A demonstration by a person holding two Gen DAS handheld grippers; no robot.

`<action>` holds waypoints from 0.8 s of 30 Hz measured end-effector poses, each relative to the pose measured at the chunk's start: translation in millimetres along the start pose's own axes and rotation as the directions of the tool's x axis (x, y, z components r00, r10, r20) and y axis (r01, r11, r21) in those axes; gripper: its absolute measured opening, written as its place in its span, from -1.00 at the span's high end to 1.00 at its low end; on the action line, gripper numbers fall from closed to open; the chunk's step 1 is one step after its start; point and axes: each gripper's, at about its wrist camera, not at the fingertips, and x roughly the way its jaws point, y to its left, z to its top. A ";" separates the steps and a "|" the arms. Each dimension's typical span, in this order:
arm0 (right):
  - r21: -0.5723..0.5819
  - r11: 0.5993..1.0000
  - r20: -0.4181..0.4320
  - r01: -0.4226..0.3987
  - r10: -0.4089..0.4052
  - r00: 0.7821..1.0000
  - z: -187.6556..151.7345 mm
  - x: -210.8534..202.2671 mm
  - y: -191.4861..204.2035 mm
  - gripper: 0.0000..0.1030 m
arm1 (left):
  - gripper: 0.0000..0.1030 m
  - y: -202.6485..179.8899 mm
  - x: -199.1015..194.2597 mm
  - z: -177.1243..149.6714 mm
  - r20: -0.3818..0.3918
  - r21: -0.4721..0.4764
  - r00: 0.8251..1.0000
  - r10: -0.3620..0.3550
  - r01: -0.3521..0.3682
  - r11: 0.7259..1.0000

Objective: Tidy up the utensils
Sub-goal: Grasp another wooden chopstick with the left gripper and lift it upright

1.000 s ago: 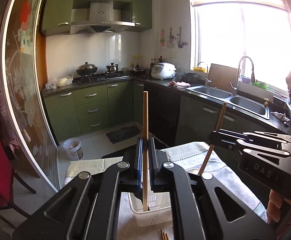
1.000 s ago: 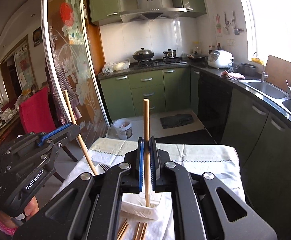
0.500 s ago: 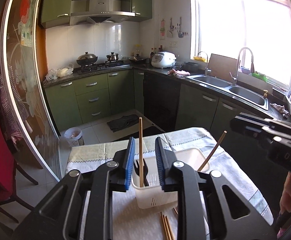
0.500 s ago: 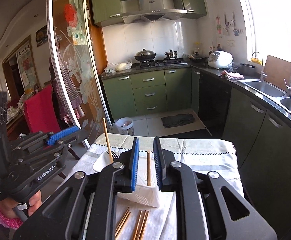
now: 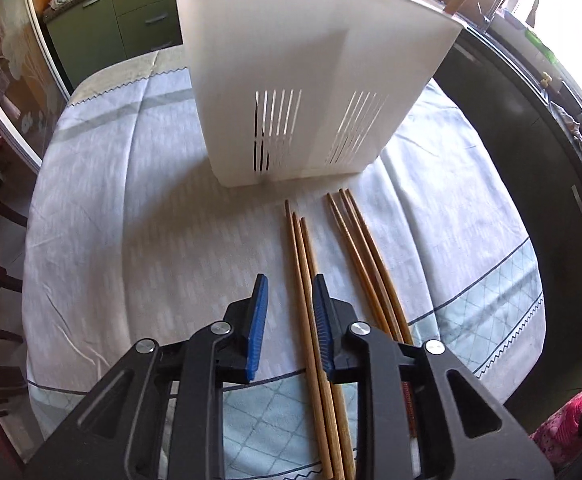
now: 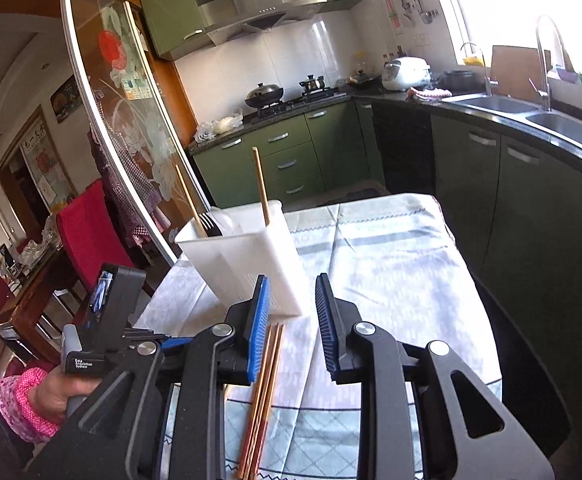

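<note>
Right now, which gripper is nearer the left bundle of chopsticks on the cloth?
Left. The left gripper is low over the left bundle of chopsticks, open jaws either side. The right gripper is open over another bundle, further right.

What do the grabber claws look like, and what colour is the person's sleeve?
Both the left gripper and right gripper are black plastic with silver screws and ribbed blue pads. The left hand wears a pink dotted sleeve.

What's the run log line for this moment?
left hand-held gripper open over chopsticks | right hand-held gripper open | two chopsticks in white holder
</note>
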 end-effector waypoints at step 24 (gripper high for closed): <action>0.028 0.999 -0.089 -0.020 0.022 0.996 -20.3 25.1 -1.8 0.38 | 0.59 -22.5 51.4 11.1 -0.088 0.037 0.992 0.086 -0.083 0.996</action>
